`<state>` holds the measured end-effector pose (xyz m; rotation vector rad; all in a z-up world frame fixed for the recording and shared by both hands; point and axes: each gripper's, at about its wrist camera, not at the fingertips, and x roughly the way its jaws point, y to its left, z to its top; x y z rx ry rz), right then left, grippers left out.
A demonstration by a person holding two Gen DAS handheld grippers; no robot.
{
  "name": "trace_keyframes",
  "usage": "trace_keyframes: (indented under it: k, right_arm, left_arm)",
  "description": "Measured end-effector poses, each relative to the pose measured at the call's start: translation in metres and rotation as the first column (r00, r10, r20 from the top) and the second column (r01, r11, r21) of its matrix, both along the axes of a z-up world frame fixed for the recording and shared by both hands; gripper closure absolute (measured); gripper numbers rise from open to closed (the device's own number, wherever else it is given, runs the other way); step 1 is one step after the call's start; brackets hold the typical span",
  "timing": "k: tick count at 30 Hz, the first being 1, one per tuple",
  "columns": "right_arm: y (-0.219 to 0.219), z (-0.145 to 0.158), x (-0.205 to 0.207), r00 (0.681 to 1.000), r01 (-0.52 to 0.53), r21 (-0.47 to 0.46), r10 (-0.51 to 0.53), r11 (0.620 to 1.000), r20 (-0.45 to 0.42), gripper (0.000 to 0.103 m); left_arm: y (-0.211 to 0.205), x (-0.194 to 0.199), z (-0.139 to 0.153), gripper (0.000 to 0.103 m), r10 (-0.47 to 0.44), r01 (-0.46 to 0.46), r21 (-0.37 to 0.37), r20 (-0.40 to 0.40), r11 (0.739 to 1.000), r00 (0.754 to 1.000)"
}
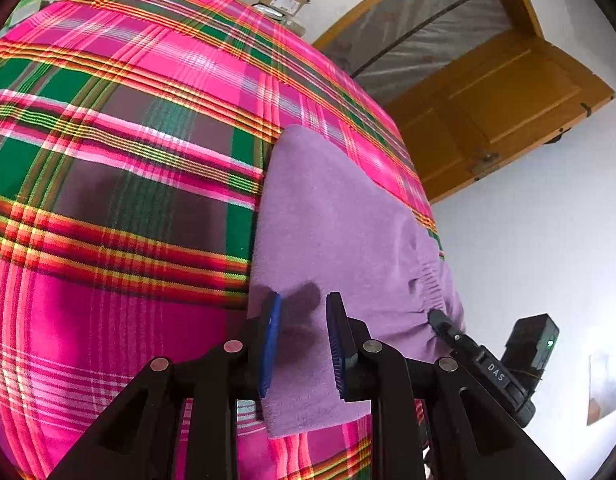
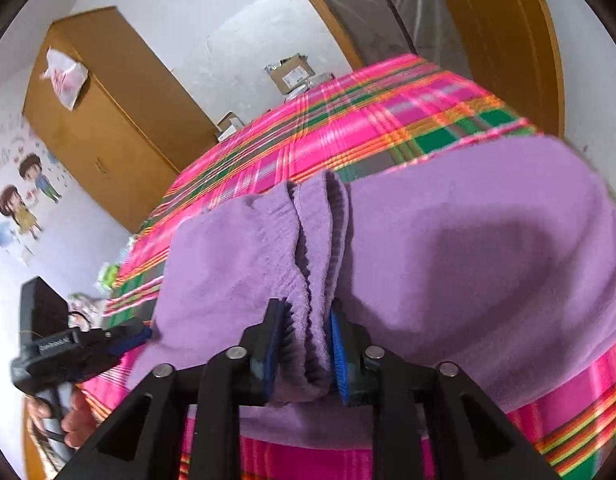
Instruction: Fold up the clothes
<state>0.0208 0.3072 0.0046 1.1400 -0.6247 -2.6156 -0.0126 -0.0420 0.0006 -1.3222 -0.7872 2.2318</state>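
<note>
Your left gripper (image 1: 302,344) and right gripper (image 2: 308,354) are black angular frames with blue ribbed pads and round silver bolts. One black handle carries white lettering, beside a black box showing a green light (image 1: 550,343).

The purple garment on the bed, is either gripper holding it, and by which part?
The right gripper is clamped on a bunched fold of the purple garment at its near edge. The left gripper has its jaws apart above the cloth, gripping nothing.
</note>
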Motion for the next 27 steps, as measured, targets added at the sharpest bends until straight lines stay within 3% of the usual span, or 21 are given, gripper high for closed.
trace_keyframes:
  k: [5, 9, 15, 18, 23, 27]
  right_arm:
    - [-0.013, 0.023, 0.012, 0.991, 0.078, 0.182, -0.057, 0.98, -0.12, 0.077]
    - [-0.03, 0.044, 0.001, 0.982, 0.011, 0.235, 0.034, 0.972, -0.188, 0.077]
    - [-0.055, 0.043, -0.044, 0.99, -0.042, 0.335, 0.085, 0.941, -0.115, 0.077]
    - [-0.052, 0.036, -0.061, 0.995, -0.062, 0.331, 0.085, 0.942, -0.056, 0.077]
    - [-0.044, 0.026, -0.08, 0.994, -0.107, 0.205, 0.102, 0.973, 0.035, 0.076]
    - [-0.035, 0.026, -0.078, 0.995, -0.097, 0.157, 0.097, 0.983, 0.007, 0.097]
  left_arm:
    - [-0.001, 0.004, -0.001, 0.08, -0.006, 0.006, -0.01, -0.004, 1.0, 1.0]
    - [-0.001, 0.009, -0.004, 0.08, -0.014, 0.014, -0.015, 0.007, 1.0, 1.0]
    - [0.001, 0.01, -0.005, 0.08, -0.023, 0.023, -0.021, 0.008, 1.0, 1.0]
    - [0.001, 0.009, -0.006, 0.08, -0.026, 0.026, -0.02, 0.008, 0.999, 1.0]
    - [0.001, 0.007, -0.007, 0.08, -0.028, 0.028, -0.013, 0.009, 1.0, 1.0]
    - [0.001, 0.007, -0.008, 0.077, -0.03, 0.03, -0.006, 0.009, 1.0, 1.0]
